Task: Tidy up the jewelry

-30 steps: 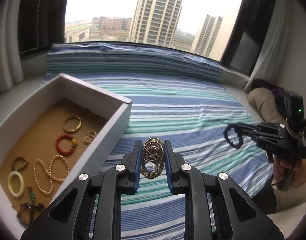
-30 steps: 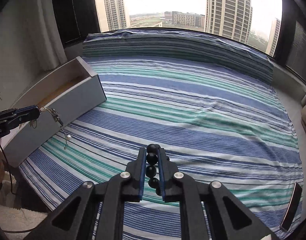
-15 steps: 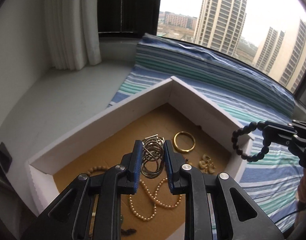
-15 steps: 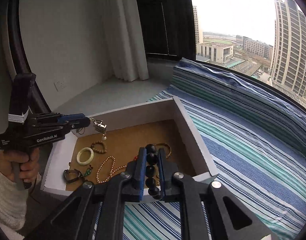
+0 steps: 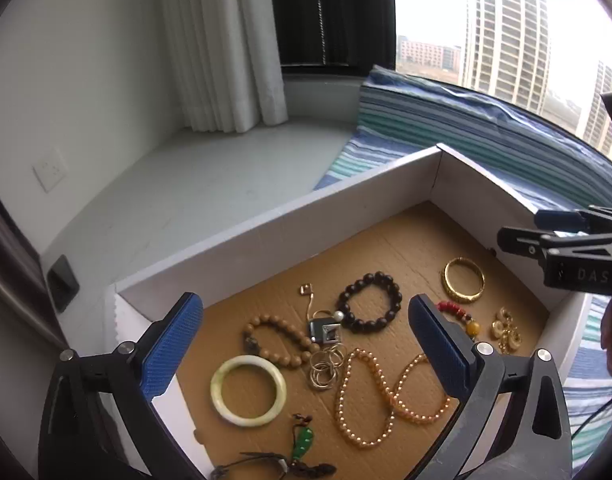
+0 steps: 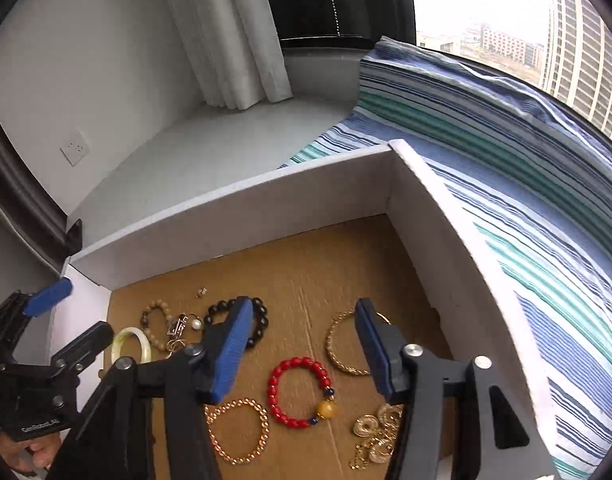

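A white box (image 5: 306,216) with a brown cardboard floor holds the jewelry. In the left wrist view my left gripper (image 5: 306,344) is open and empty above the silver rings (image 5: 326,364) with their square pendant. The black bead bracelet (image 5: 369,308) lies beyond them. In the right wrist view my right gripper (image 6: 302,348) is open and empty above the red bead bracelet (image 6: 298,392) and gold bangle (image 6: 346,344); the black bead bracelet (image 6: 258,320) lies partly behind its left finger. The box wall (image 6: 266,196) stands behind.
A jade bangle (image 5: 248,390), a wooden bead bracelet (image 5: 282,340), a pearl necklace (image 5: 386,400), gold earrings (image 5: 506,330) and a green pendant (image 5: 304,442) also lie in the box. A striped blanket (image 6: 526,184) lies to the right. White curtains (image 5: 222,44) hang behind.
Both grippers have opened over the box. The silver rings and the black bead bracelet have dropped from the fingers onto the cardboard floor.
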A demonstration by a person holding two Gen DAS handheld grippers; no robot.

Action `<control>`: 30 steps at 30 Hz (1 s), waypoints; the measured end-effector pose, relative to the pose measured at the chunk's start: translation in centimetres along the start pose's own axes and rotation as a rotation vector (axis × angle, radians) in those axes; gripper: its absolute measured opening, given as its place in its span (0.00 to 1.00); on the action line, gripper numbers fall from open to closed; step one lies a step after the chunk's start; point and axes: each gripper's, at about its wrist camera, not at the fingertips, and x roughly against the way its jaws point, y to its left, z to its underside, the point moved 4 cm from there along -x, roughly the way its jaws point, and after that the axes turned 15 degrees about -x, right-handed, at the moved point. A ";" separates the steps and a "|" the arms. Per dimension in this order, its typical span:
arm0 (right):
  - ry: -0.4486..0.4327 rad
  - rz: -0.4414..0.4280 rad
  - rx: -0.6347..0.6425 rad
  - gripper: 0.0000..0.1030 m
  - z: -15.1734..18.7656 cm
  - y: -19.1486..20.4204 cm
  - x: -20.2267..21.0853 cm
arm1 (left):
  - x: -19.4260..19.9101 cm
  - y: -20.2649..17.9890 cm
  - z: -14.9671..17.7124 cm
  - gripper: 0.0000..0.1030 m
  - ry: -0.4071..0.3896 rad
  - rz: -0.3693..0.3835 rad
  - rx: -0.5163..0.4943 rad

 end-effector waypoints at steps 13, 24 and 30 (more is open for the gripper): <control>-0.065 0.082 0.168 0.77 7.4 2.2 9.1 | 8.1 -1.2 4.1 0.99 0.077 -0.165 0.082; -0.047 0.070 0.200 0.77 9.2 4.9 10.0 | 9.3 1.3 5.6 0.99 0.127 -0.134 0.205; -0.055 0.083 0.202 0.77 9.2 5.0 10.0 | 9.2 1.4 5.7 0.99 0.125 -0.133 0.212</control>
